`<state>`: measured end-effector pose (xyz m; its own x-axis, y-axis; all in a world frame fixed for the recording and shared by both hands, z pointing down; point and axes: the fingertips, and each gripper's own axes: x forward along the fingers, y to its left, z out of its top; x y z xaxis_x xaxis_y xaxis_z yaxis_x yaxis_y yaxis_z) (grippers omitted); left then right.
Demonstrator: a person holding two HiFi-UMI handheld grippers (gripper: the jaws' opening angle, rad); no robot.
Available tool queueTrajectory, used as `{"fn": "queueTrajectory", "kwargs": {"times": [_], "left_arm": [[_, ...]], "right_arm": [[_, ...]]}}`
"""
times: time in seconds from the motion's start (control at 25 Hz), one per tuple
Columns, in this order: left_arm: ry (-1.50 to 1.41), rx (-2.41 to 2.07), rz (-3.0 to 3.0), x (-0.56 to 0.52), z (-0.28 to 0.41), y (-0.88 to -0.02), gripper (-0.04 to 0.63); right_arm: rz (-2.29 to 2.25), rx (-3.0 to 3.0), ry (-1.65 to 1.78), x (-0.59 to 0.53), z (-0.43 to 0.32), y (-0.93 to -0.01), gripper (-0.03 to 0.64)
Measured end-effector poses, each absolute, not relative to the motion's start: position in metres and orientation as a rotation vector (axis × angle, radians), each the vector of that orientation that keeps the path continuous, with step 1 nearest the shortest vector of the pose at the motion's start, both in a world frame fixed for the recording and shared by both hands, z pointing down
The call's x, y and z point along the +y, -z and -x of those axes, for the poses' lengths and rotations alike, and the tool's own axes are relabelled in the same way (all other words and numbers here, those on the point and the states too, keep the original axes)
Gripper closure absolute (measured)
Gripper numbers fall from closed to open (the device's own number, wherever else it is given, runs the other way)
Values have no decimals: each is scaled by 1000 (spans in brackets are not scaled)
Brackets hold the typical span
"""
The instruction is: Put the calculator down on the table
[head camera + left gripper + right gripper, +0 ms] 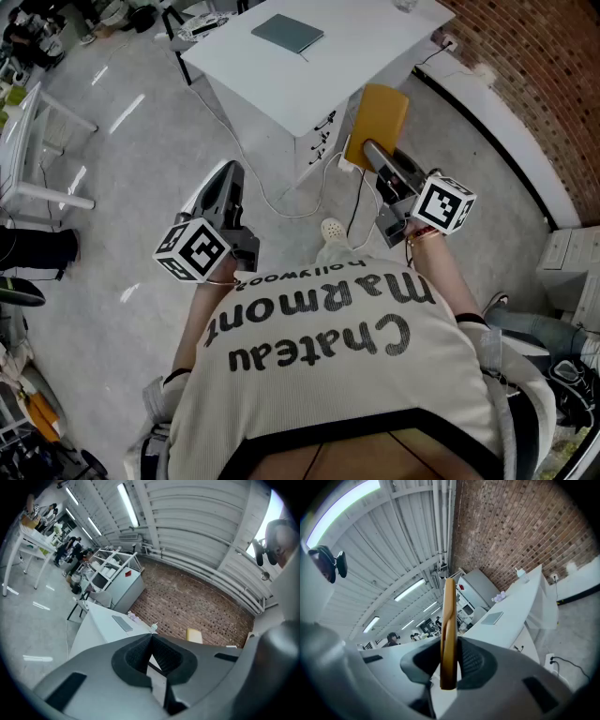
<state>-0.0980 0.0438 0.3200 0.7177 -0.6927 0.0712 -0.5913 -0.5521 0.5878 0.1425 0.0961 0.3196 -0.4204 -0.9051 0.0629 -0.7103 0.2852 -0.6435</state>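
The calculator (378, 122) is a flat yellow slab standing on edge between the pads of my right gripper (375, 155), which is shut on it. In the right gripper view the calculator (449, 634) shows edge-on, rising above my right gripper (449, 667). It is held in the air in front of the white table (347, 56), short of its near edge. My left gripper (225, 178) is held level to the left. Its jaws are shut with nothing between them (150, 648). The left gripper view also catches the calculator (194, 635) at the right.
A grey-green notebook (287, 33) lies on the table, and a small bottle (153, 626) stands near its far end. White cables (281, 202) trail over the grey floor below the table. A brick wall (544, 66) runs along the right. A white rack (37, 141) stands at the left.
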Motion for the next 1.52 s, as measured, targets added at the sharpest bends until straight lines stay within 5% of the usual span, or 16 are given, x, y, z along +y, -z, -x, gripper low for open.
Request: {"fn": "queueTrajectory", "kwargs": {"times": [0.52,1.52], "left_arm": [[209,-1049,-2279,31,115,-340,592],[350,-1381,-2160,-182,113,-310,592]], "right_arm": [[1397,2236,977,71,-136,-338,528],[1129,2459,1031,-214,-150,-321,528]]}}
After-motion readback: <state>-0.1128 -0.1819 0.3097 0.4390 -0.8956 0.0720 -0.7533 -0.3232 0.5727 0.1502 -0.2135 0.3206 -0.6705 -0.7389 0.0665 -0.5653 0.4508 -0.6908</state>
